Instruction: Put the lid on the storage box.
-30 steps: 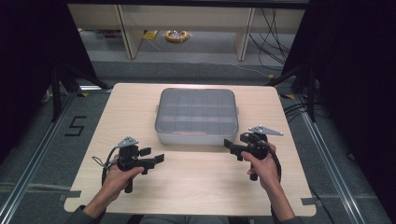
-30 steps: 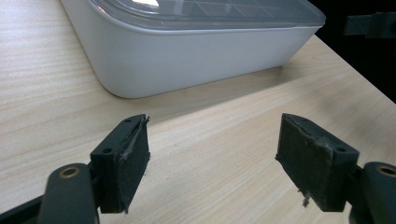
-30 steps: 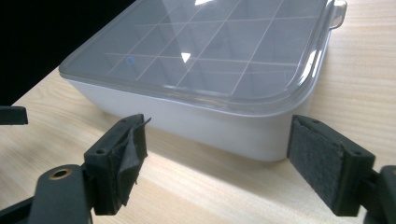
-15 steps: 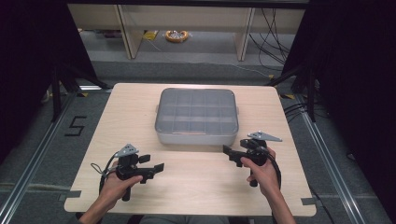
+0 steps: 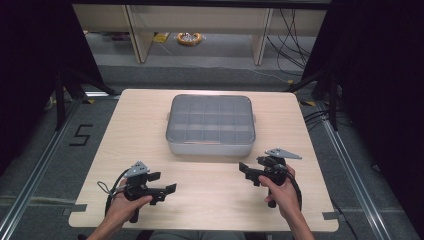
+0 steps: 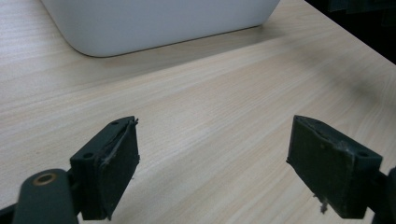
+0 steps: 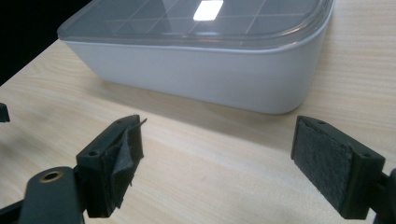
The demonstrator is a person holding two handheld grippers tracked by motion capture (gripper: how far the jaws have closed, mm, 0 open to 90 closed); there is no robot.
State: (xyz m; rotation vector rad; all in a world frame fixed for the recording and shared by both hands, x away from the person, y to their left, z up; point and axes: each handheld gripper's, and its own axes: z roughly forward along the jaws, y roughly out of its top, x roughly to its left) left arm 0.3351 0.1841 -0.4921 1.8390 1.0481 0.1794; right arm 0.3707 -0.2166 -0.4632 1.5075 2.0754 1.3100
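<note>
Beyond both grippers, mid-table, sits lidded compartment box (image 5: 210, 125), long axis crosswise. Right gripper (image 5: 248, 170) nearer, jaws wide, empty; left gripper (image 5: 167, 190) just opened wide, nothing between, farther back.

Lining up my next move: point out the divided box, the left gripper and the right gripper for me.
divided box (image 5: 210, 120): high view, middle of its clear lid.
left gripper (image 5: 169, 189): high view, between the tips of its open jaws.
right gripper (image 5: 243, 167): high view, between the tips of its open jaws.
</note>
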